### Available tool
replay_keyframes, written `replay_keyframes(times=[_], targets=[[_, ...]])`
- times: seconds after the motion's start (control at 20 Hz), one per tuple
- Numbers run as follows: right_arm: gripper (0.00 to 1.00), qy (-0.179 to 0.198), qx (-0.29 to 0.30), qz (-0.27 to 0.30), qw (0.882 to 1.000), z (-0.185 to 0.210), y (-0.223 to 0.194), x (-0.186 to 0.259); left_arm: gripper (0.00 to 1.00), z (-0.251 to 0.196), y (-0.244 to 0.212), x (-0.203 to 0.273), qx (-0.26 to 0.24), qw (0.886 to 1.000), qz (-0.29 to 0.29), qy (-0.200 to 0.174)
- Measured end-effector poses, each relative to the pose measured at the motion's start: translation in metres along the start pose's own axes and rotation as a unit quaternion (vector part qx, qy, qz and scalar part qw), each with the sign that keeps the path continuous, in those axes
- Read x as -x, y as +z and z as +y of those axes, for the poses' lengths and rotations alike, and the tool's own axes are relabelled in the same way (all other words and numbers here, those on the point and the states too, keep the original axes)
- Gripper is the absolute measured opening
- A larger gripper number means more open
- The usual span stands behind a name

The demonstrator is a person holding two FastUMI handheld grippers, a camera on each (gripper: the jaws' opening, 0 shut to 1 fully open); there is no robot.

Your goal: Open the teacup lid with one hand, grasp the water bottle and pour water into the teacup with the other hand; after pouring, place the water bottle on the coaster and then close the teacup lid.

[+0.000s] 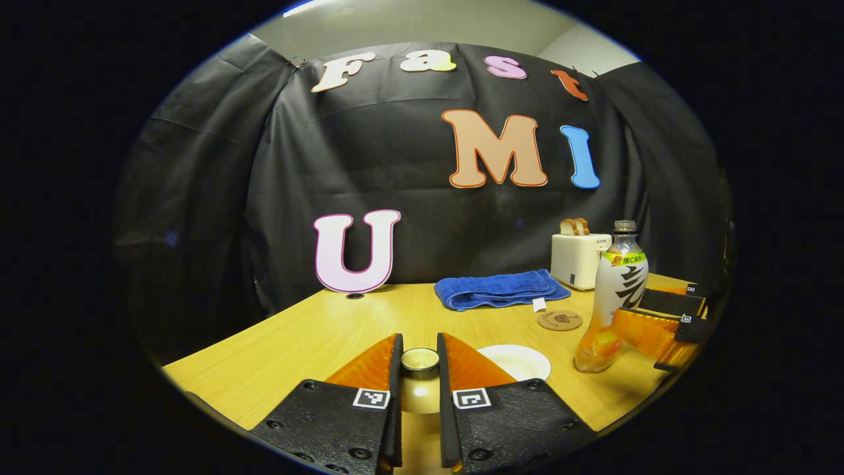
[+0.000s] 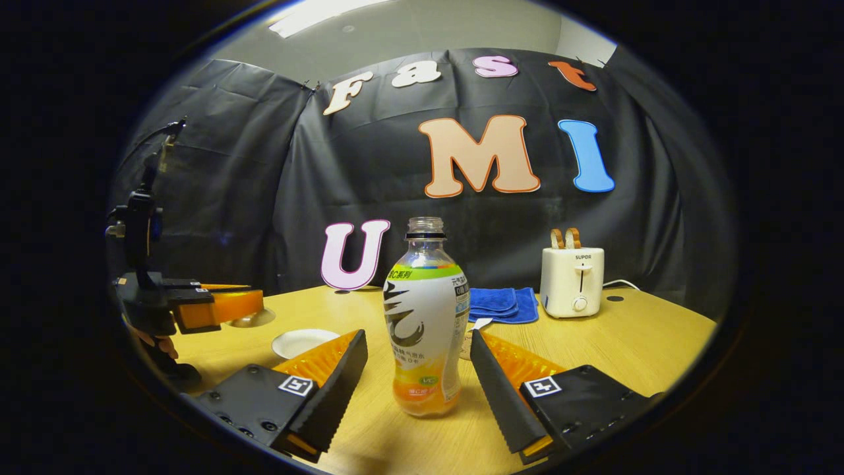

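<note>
Lid held up, bottle between wide jaws

The teacup lid is pinched by the left gripper above the table. The water bottle stands uncapped between the right gripper's wide-open fingers, untouched; the coaster lies behind.

**Lighting and picture quality**

Ceiling light is glaring at the top of the right gripper view. Wooden table is showing bright and warm, while the cloth wall is staying dim. Bottle is looking sharp. Fisheye is bending the table edge; rims are darkening and softening.
</note>
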State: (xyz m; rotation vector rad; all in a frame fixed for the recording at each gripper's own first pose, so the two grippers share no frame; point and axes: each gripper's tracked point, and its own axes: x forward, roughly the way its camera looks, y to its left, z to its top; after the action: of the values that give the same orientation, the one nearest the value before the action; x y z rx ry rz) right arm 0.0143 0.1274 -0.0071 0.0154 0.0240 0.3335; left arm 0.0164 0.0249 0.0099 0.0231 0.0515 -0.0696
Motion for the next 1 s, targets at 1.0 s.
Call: replay_keyframes(times=[1.0], targets=[[0.69,-0.013,0.001,0.009,1.000,0.001,-0.003,-0.024,0.19,0.014,0.000,0.005,0.007,1.000,0.003,0.008]])
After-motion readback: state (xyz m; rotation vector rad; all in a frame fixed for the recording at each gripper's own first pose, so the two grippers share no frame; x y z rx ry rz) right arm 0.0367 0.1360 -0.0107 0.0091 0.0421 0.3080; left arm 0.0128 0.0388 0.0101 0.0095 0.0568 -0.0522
